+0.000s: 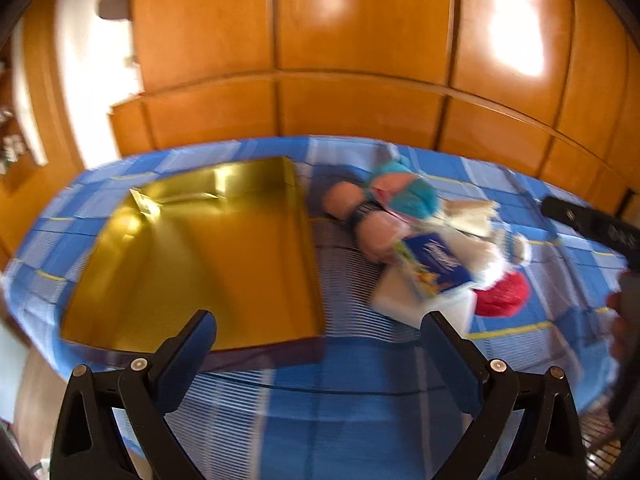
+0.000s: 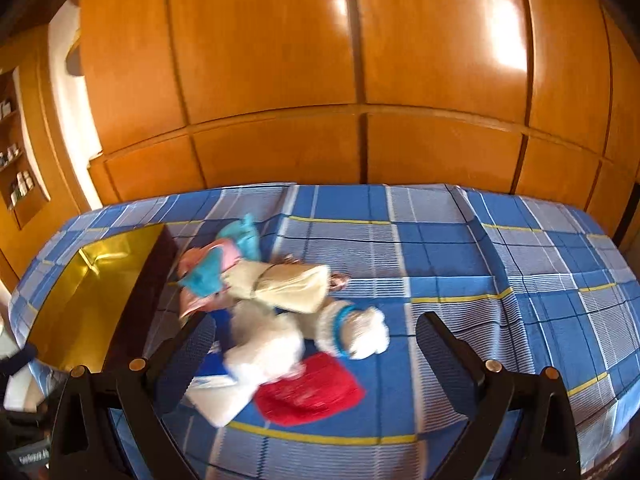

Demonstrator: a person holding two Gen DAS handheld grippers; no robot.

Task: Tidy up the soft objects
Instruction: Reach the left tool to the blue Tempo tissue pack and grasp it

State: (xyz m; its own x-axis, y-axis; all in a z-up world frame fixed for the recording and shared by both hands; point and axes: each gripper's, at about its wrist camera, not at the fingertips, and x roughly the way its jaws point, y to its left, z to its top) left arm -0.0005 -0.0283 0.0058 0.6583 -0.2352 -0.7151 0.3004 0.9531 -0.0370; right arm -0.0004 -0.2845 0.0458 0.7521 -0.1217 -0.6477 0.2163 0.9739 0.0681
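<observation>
A pile of soft things lies on the blue checked bedspread (image 2: 440,248): a pink and teal plush (image 2: 208,276), a cream cloth bundle (image 2: 288,284), a white fluffy toy with a blue band (image 2: 352,332), a red knitted piece (image 2: 312,396) and a white packet with a blue label (image 1: 434,264). A gold open box (image 1: 208,252) lies left of the pile; it also shows in the right wrist view (image 2: 80,292). My left gripper (image 1: 320,332) is open and empty above the bed, near the box's front corner. My right gripper (image 2: 316,332) is open and empty above the pile.
Orange wooden wardrobe doors (image 2: 352,80) stand behind the bed. A wall shelf with small bottles (image 2: 16,184) is at the far left. The right gripper's black body (image 1: 592,224) shows at the right edge of the left wrist view.
</observation>
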